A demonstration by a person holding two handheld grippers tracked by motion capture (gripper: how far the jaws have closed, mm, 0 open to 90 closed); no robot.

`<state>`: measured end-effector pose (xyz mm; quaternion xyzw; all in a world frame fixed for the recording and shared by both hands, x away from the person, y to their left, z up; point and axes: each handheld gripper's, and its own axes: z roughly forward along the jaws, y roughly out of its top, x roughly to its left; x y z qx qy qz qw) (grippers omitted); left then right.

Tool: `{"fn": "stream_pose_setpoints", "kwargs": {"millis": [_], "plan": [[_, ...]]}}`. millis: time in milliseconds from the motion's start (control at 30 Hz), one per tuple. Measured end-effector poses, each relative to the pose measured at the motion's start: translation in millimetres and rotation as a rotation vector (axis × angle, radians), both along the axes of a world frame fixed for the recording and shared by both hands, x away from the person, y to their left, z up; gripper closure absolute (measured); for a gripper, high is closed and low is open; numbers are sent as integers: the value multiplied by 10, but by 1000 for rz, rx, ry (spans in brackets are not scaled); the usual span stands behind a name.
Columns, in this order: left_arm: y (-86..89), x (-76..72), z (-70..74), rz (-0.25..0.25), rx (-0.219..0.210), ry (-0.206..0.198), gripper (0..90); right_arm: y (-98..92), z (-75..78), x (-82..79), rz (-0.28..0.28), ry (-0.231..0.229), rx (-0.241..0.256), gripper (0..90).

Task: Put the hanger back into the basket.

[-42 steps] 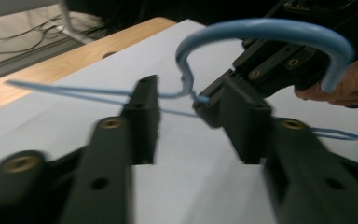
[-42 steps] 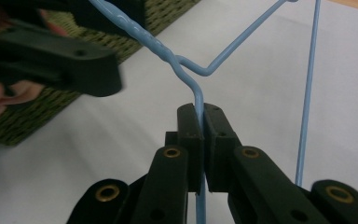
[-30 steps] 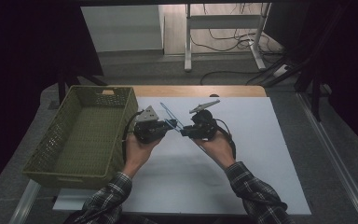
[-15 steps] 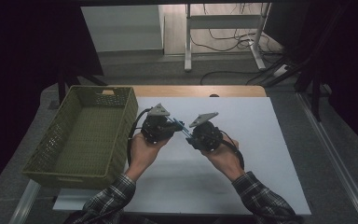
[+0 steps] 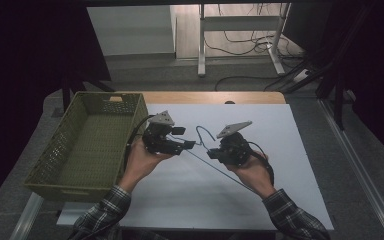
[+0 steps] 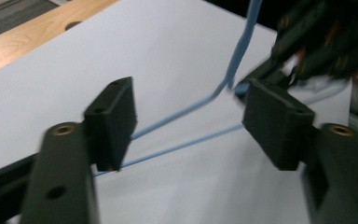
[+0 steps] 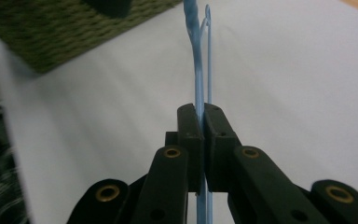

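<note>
A thin blue wire hanger [image 5: 223,172] hangs above the white table top [image 5: 300,150], its hook [image 5: 203,131] pointing up between the two hands. My right gripper [image 5: 211,153] is shut on the hanger near the hook; in the right gripper view the blue wire [image 7: 198,70] runs straight out from between its closed jaws [image 7: 204,116]. My left gripper [image 5: 189,145] faces it from the left and stands open. In the left gripper view two strands of the hanger [image 6: 182,145] pass between its spread pads [image 6: 114,119] without touching them, and the right gripper [image 6: 321,42] is just beyond.
A green woven basket [image 5: 87,145] stands at the table's left side, close to the left hand; its wall [image 7: 74,25] also appears in the right gripper view. A wooden strip [image 5: 210,96] runs along the table's far edge. White surface lies in front and to the right.
The right hand has carried the hanger to the right and nearer to the person. The left gripper has shifted slightly right, following it.
</note>
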<state>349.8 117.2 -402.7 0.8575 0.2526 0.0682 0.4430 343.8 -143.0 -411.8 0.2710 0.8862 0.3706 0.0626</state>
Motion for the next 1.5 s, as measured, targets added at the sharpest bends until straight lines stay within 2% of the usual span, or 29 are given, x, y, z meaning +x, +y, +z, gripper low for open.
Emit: {"fn": "stream_pose_setpoints", "kwargs": {"millis": [67,100,133,167,200,267,300,367,400,433,500,633,767,800,867,900,933,967,1033,1067,1133,1167,1200,1233,1267,1300,1333,1367,1500], "plan": [[6,-52,-6,-53,26,5,306,-86,61,-59,56,29,21,865],[6,-52,-6,-53,26,5,325,-86,61,-59,56,29,21,865],[-12,-75,-3,-106,71,-3,358,-119,97,-117,89,45,30,865],[-12,-75,-3,-106,71,-3,369,-119,97,-117,89,45,30,865],[-58,-97,0,-162,111,-7,399,-133,115,-156,115,54,38,865],[-84,-102,3,-180,133,-5,446,-133,128,-198,141,63,41,865],[-127,-102,13,-228,162,11,480,-128,130,-213,153,65,47,865],[-148,-95,15,-244,176,13,510,-123,134,-229,160,72,45,865],[-171,-66,18,-291,201,38,591,-111,135,-244,182,74,43,865],[-171,-66,18,-291,201,38,614,-111,135,-244,182,74,43,865],[-210,-50,17,-352,238,52,664,-90,133,-253,211,79,41,864],[-257,-60,14,-386,273,60,756,-80,134,-243,238,86,42,864],[-327,-104,11,-460,339,53,841,-78,125,-216,260,81,3,860],[-358,-135,18,-442,344,59,871,-97,118,-189,258,67,-17,856],[-361,-146,19,-439,340,60,874,-113,117,-173,260,76,-12,850],[-364,-147,18,-429,326,82,874,-126,115,-168,259,71,-3,829],[-364,-147,21,-408,317,90,876,-147,124,-171,229,37,-17,724],[-368,-146,20,-398,313,108,876,-147,124,-171,229,37,-17,724],[-366,-144,27,-359,307,126,876,-176,150,-184,202,6,-17,593],[-352,-140,34,-327,289,136,876,-219,193,-202,164,-37,-18,488],[-342,-126,38,-315,273,155,876,-238,208,-208,149,-51,-11,447],[-326,-117,49,-299,256,157,876,-294,240,-225,104,-63,20,373],[-299,-96,79,-265,227,184,875,-324,251,-236,95,-60,38,329],[-299,-96,79,-265,227,184,876,-355,261,-252,77,-70,51,289],[-282,-81,96,-248,212,199,876,-355,261,-252,77,-70,51,289],[-236,-51,137,-216,189,211,875,-423,284,-291,39,-87,78,241],[-236,-51,137,-216,189,211,875,-423,284,-291,39,-87,78,241],[-194,-30,174,-183,176,221,875,-509,305,-336,7,-89,126,178],[-110,15,235,-132,151,242,875,-616,325,-389,-29,-91,157,139]]}}
